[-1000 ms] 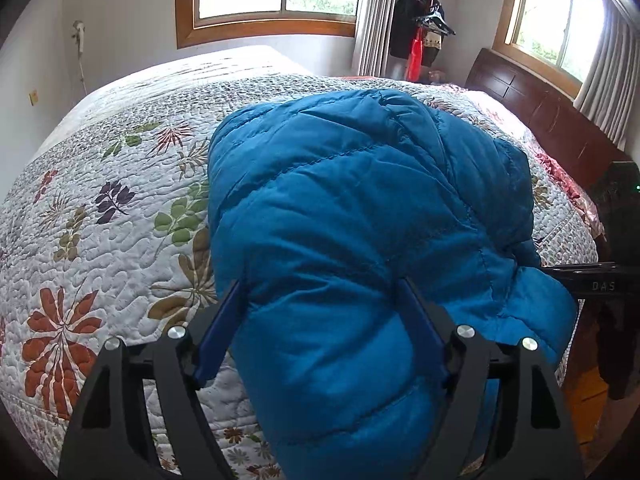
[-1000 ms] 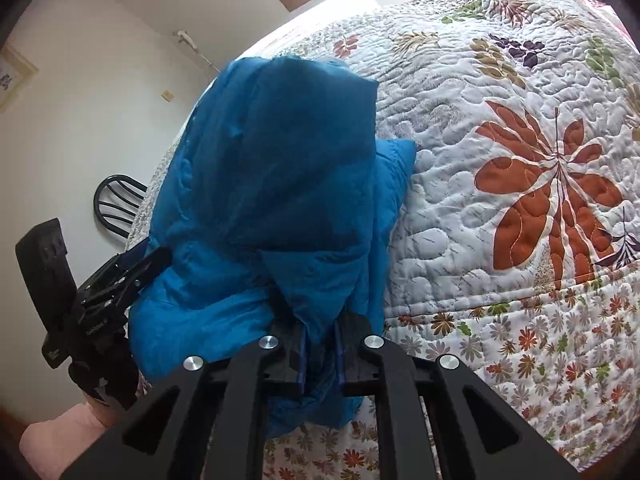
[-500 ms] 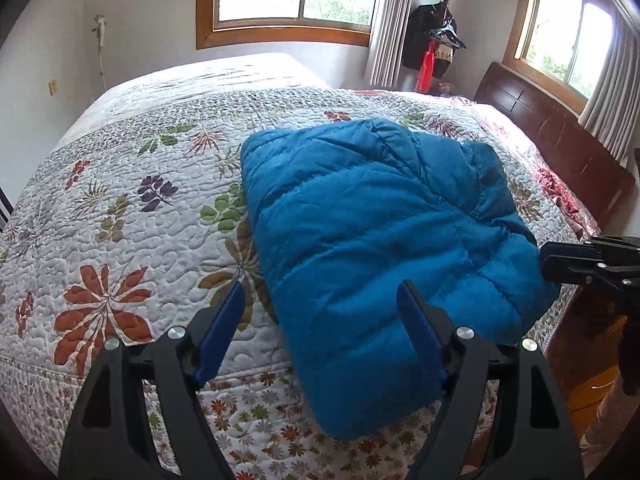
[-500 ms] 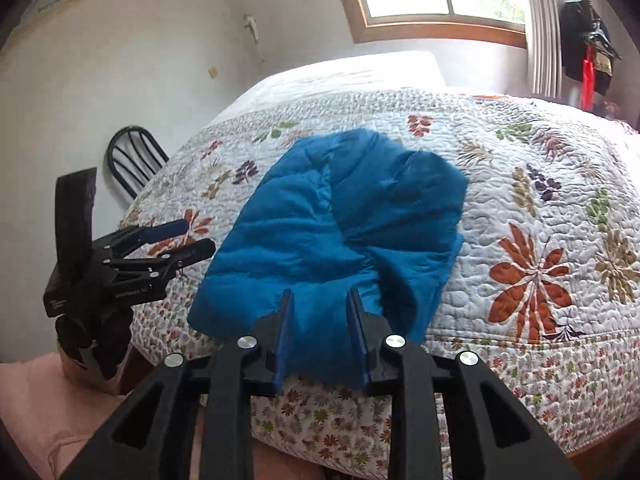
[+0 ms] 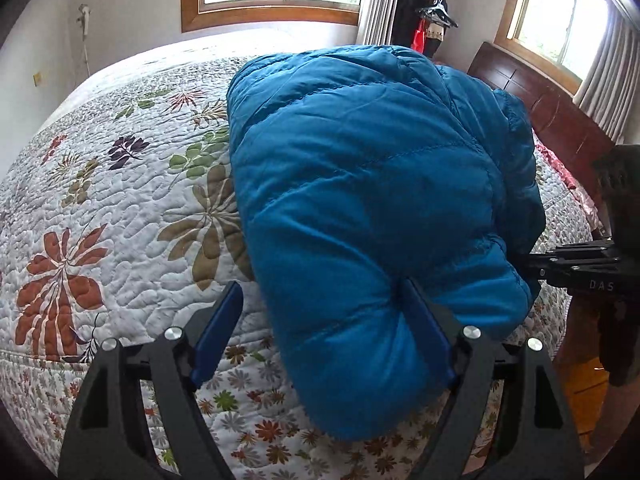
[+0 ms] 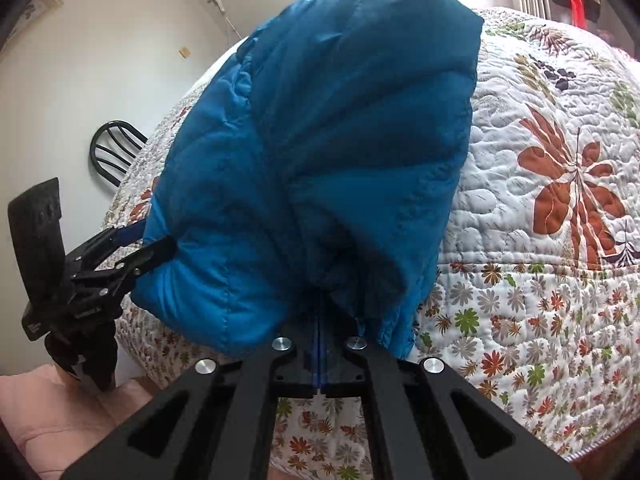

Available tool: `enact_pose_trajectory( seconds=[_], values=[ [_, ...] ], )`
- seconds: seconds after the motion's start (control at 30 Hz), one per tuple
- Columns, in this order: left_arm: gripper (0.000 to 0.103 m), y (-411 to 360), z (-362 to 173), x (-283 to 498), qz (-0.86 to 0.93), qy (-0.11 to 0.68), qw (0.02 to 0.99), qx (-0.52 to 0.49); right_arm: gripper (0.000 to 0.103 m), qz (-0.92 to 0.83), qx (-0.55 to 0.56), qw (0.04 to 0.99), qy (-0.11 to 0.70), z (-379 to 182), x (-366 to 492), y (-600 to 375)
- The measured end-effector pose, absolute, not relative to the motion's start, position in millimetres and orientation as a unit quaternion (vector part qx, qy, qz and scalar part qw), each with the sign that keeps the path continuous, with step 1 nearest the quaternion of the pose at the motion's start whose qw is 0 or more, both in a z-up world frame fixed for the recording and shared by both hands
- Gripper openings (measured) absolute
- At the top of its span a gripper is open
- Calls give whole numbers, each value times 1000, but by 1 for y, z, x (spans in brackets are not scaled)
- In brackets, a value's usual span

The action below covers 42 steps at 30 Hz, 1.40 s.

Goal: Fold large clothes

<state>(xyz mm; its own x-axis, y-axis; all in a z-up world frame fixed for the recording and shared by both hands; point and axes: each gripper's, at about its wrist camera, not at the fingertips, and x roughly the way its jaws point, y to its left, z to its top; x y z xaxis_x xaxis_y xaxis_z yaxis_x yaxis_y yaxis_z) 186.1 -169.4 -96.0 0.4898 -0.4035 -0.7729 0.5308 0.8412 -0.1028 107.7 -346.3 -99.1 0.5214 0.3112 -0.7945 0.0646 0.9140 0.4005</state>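
Note:
A folded blue puffy jacket (image 5: pixel 372 184) lies near the front edge of the flower-quilted bed (image 5: pixel 120 208). My left gripper (image 5: pixel 320 286) straddles its near left corner. The jaws are opening: the right finger (image 5: pixel 424 328) digs into the padding, while the left finger (image 5: pixel 216 332) stands clear over the quilt. My right gripper (image 6: pixel 320 296) is shut, and the jacket (image 6: pixel 320 140) puckers and bunches over its hidden tips. In the left wrist view the right gripper (image 5: pixel 528 260) meets the jacket's right edge. In the right wrist view the left gripper (image 6: pixel 136 248) is at the jacket's left corner.
A dark wooden headboard (image 5: pixel 540 112) runs along the bed's right side, with wooden floor (image 5: pixel 580 392) below it. A coat stand (image 5: pixel 432 0) is in the far corner between two windows. A black chair (image 6: pixel 116 148) is by the wall. Pink fabric (image 6: pixel 40 420) is at the lower left.
Half a second ago the jacket lay flat with both grippers held back and the right one open. Both have since moved in, and the right has shut at the jacket's near edge.

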Motion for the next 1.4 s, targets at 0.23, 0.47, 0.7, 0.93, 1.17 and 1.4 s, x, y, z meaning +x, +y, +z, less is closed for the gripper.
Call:
enact_pose_trajectory(
  seconds=[0.23,0.47,0.7,0.93,1.17,1.4],
  values=[
    [79,-167,-75,181,-268,418,864,79,1,66,142,871,466,-57,97,-338],
    [79,-165,-50,193,-265,394,877,75,8,49,113,900,418,0,105,-347],
    [80,-176,-48,223,-262,405,873,71,12,18,127,900,416,-1,154,-374],
    [88,-179,-65,254,-287,445,847,46,4,14,165,872,460,-45,185,-399],
    [91,-183,-81,264,-299,462,834,32,3,30,214,854,474,-84,192,-411],
    [89,-155,-65,271,-317,484,816,-8,32,43,231,868,437,-51,162,-415]
  ],
)
